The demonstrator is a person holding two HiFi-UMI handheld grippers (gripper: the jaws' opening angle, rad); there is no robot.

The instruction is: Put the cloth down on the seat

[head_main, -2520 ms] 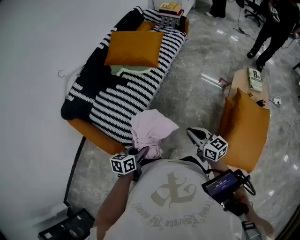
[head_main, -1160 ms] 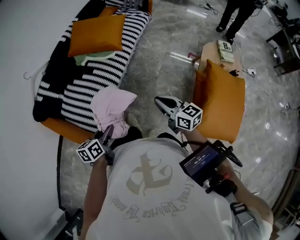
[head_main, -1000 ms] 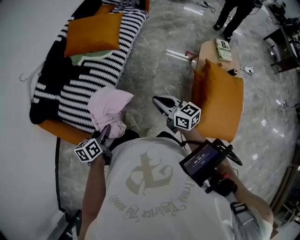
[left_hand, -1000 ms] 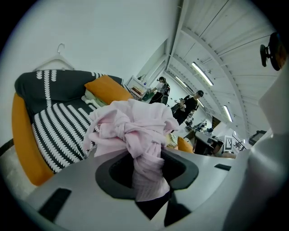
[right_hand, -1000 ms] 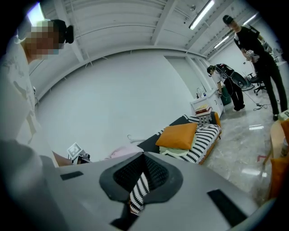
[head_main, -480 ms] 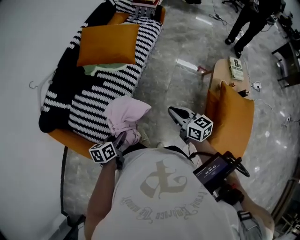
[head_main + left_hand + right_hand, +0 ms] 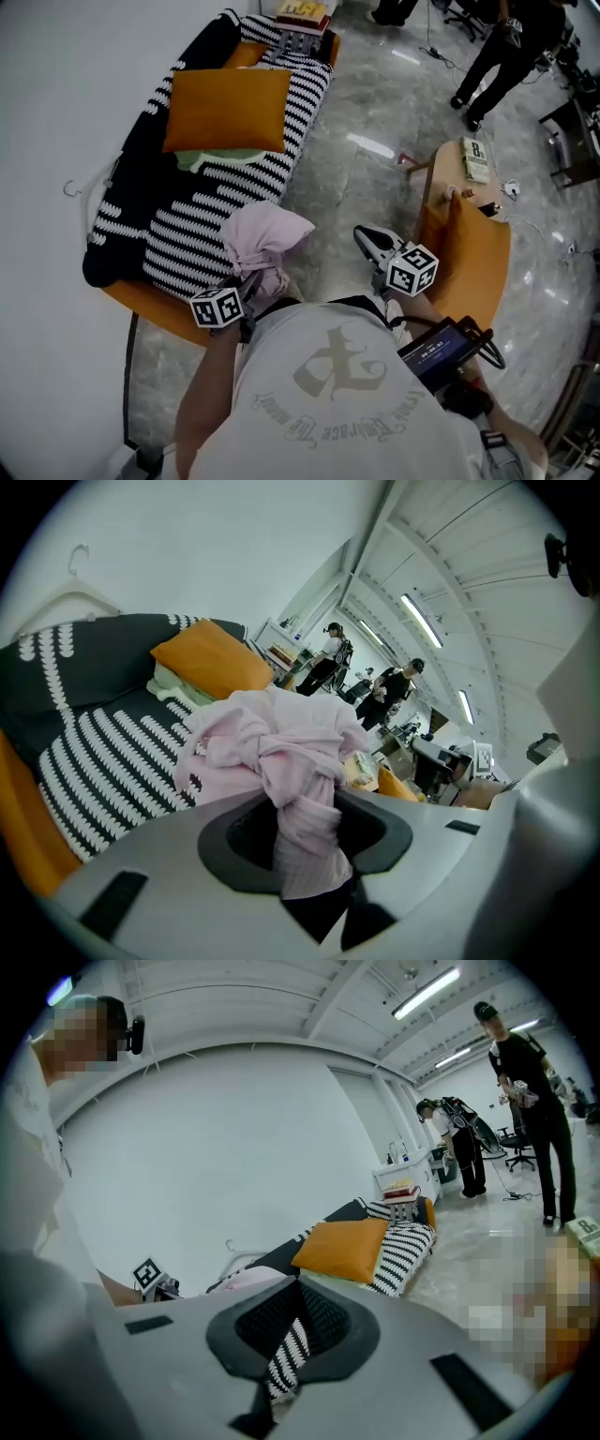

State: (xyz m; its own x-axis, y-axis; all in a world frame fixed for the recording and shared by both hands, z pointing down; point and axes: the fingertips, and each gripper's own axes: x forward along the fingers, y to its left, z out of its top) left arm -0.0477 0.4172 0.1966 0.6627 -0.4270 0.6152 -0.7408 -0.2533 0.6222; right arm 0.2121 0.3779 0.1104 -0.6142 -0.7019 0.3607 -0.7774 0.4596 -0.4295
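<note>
A crumpled pink cloth [image 7: 267, 234] hangs bunched over the near end of the sofa seat [image 7: 202, 239], which is covered by a black-and-white striped blanket. My left gripper [image 7: 254, 282] is shut on the cloth's lower end. In the left gripper view the pink cloth [image 7: 281, 752] fills the gap of the left gripper [image 7: 305, 850], with the striped seat [image 7: 103, 752] beyond it. My right gripper [image 7: 368, 237] is held over the marble floor to the right of the cloth, shut and holding nothing. Through the right gripper [image 7: 286, 1354] only the striped blanket shows.
An orange cushion [image 7: 228, 110] and a pale green folded item [image 7: 220, 157] lie further along the sofa. An orange armchair [image 7: 469, 258] stands at the right, beside a small wooden table with a book [image 7: 476, 159]. People [image 7: 506, 42] stand at the far right.
The head view has swung about while the person stands by the sofa's near end. The left gripper keeps its hold on the pink cloth, and the right gripper stays shut.
</note>
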